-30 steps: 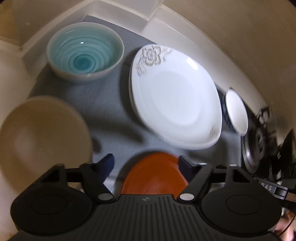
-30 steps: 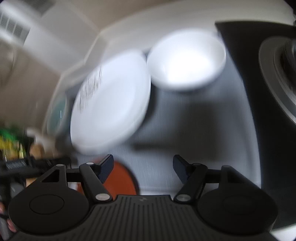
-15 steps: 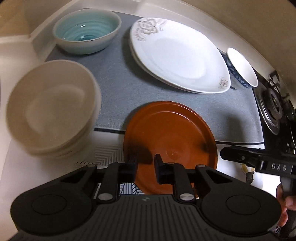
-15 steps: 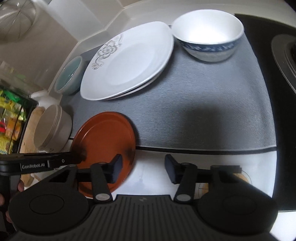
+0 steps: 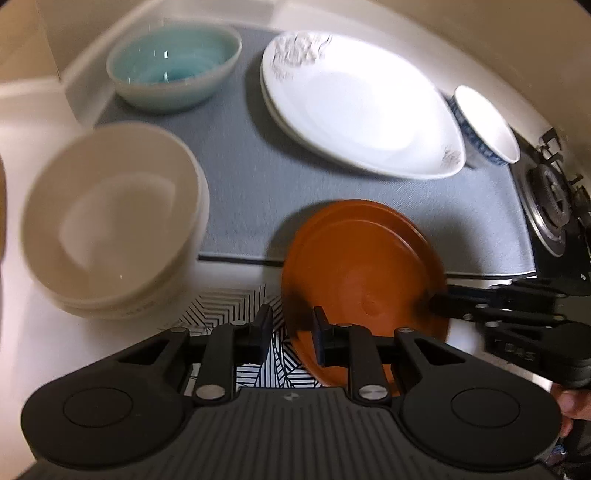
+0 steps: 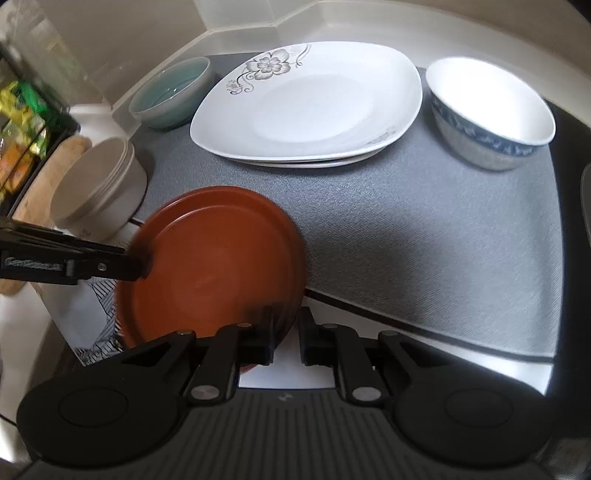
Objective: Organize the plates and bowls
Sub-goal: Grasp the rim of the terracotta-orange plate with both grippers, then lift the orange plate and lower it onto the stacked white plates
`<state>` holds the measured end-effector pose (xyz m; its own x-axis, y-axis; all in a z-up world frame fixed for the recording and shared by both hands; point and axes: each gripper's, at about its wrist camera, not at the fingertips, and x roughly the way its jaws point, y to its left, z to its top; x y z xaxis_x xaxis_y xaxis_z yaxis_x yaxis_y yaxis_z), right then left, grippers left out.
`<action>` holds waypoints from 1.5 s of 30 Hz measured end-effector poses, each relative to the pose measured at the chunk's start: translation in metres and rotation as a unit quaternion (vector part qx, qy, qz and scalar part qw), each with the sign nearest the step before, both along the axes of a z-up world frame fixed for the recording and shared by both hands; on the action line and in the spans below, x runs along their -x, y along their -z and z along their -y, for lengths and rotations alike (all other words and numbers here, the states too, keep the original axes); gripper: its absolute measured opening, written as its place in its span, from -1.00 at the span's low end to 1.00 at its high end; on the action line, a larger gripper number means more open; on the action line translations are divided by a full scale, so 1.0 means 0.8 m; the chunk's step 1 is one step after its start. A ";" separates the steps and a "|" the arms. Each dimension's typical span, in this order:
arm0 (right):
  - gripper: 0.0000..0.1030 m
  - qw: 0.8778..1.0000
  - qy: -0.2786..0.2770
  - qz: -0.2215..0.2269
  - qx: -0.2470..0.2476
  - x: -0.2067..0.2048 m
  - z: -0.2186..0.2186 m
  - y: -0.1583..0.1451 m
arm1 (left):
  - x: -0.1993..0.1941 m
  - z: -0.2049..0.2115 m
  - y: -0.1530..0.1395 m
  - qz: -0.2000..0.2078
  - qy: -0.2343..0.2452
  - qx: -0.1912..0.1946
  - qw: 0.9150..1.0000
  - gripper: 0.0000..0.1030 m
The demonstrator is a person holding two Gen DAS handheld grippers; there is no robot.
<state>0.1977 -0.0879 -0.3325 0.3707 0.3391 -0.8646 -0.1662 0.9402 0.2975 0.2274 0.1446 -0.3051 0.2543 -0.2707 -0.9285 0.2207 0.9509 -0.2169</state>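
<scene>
An orange-brown plate [image 5: 364,273] [image 6: 210,266] is held over the front edge of the grey mat [image 5: 240,177] [image 6: 424,229]. My left gripper [image 5: 290,332] grips its left rim; it shows in the right wrist view [image 6: 142,264]. My right gripper [image 6: 286,332] grips the plate's near rim; it shows in the left wrist view [image 5: 430,301]. On the mat stand a teal bowl [image 5: 173,66] [image 6: 170,92], stacked white flower plates [image 5: 358,107] [image 6: 310,107] and a blue-patterned white bowl [image 5: 484,125] [image 6: 487,110]. Stacked beige bowls [image 5: 110,221] [image 6: 99,188] stand at the left.
A gas burner [image 5: 550,206] lies right of the mat. A black-and-white patterned cloth [image 5: 236,306] lies under the plate's left side. A rack with yellow and green packets [image 6: 22,136] stands at the far left. A white wall edge [image 6: 332,22] runs behind the mat.
The right gripper has moved in and closed on the orange plate's rim. The plate has tilted and shifted toward the mat, held by both grippers. The left view has swung a little.
</scene>
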 end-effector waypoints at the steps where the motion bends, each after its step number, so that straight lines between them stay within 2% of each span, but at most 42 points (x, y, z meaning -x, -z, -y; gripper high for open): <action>1: -0.78 1.000 0.002 -0.002 -0.004 0.001 0.004 -0.001 | -0.001 -0.001 0.004 -0.005 -0.005 0.001 1.000 -0.55; 4: -0.79 1.000 0.018 -0.005 -0.007 0.007 0.019 0.000 | -0.002 -0.003 0.007 -0.008 -0.010 0.023 1.000 -0.55; 7: -0.80 0.999 0.041 -0.015 -0.029 0.013 0.039 0.003 | -0.004 0.003 0.010 -0.009 -0.005 0.028 1.000 -0.56; 10: -0.77 0.997 0.066 -0.022 -0.044 0.017 0.054 0.005 | -0.002 0.013 0.013 -0.021 -0.005 0.036 0.999 -0.64; 14: -0.60 0.995 0.084 -0.028 -0.054 0.022 0.063 0.008 | 0.002 0.016 0.016 -0.038 -0.011 0.063 0.997 -0.78; 15: -0.59 0.995 0.085 -0.028 -0.053 0.023 0.063 0.008 | 0.005 0.017 0.018 -0.038 -0.011 0.064 0.997 -0.83; 21: -0.56 0.994 0.089 -0.023 -0.053 0.027 0.064 0.010 | 0.007 0.032 0.020 -0.027 -0.009 0.058 0.998 -0.85; 22: -0.57 0.995 0.087 -0.021 -0.050 0.027 0.063 0.009 | 0.008 0.032 0.017 -0.025 -0.008 0.055 0.998 -0.86; 25: -0.80 0.996 0.079 -0.010 -0.029 0.029 0.060 0.006 | 0.012 0.035 0.005 0.000 0.008 0.043 0.999 -0.87; 30: -0.81 0.996 0.084 0.017 -0.025 0.033 0.065 -0.012 | 0.012 0.036 -0.015 0.014 0.016 0.054 0.998 -0.87; 33: -0.82 0.996 0.082 0.035 -0.021 0.032 0.067 -0.033 | 0.007 0.032 -0.029 0.007 0.008 0.067 0.998 -0.87; 36: -0.83 0.994 0.092 0.047 -0.037 0.026 0.076 -0.053 | -0.005 0.024 -0.045 -0.011 -0.008 0.088 0.996 -0.87; 39: -0.83 0.992 0.095 0.064 -0.044 0.012 0.083 -0.069 | -0.019 0.023 -0.064 0.009 -0.008 0.096 0.995 -0.88; 45: -0.83 0.990 0.104 0.078 -0.051 -0.024 0.090 -0.083 | -0.045 0.047 -0.098 0.075 0.009 0.051 0.996 -0.88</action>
